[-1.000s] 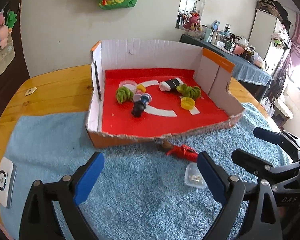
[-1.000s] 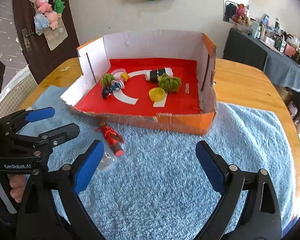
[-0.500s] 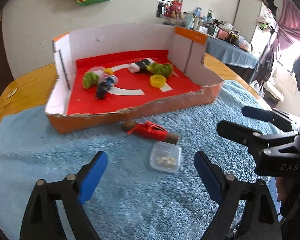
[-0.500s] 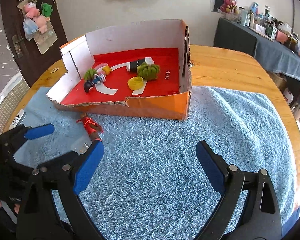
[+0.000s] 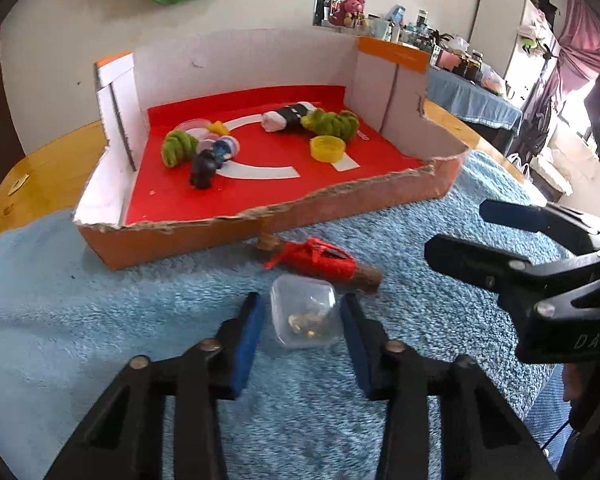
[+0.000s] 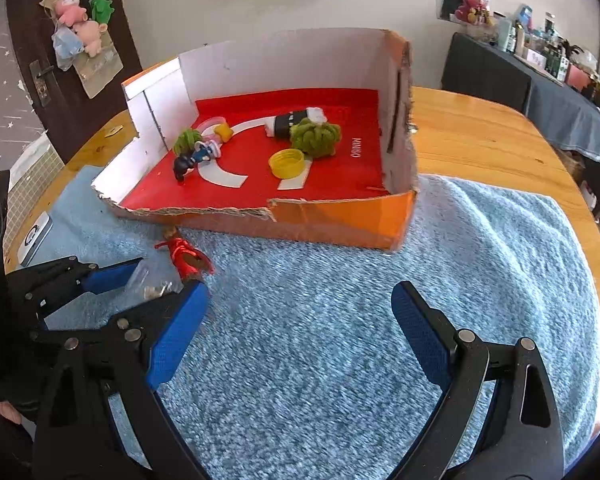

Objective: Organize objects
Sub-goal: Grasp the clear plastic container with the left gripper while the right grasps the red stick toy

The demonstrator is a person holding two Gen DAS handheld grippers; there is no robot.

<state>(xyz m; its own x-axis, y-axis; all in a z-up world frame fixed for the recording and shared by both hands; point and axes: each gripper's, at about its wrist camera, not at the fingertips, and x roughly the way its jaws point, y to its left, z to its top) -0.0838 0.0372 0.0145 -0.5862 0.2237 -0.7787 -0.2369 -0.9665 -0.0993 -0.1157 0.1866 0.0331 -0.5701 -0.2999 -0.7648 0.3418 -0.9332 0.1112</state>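
Observation:
A small clear plastic container (image 5: 304,312) with bits inside lies on the blue towel. My left gripper (image 5: 302,308) straddles it, jaws closing, and a narrow gap still shows on each side. Just beyond it lies a red-wrapped stick (image 5: 320,260), close to the torn front wall of the cardboard box (image 5: 260,224). On the box's red floor lie green yarn bundles, a yellow cap (image 5: 327,148), a small dark figure (image 5: 202,164) and a black-and-white roll. My right gripper (image 6: 300,296) hovers open over bare towel, right of the container (image 6: 152,280), with nothing between its fingers.
The blue towel (image 6: 380,360) covers most of a round wooden table (image 6: 480,132). A white device (image 6: 34,236) sits at the towel's left edge. A cluttered side table (image 6: 560,92) stands far right. A door with hanging toys is far left.
My left gripper sank and moved forward over the clear container, and its jaws narrowed from wide open to just outside its walls. The right gripper stayed open in about the same place.

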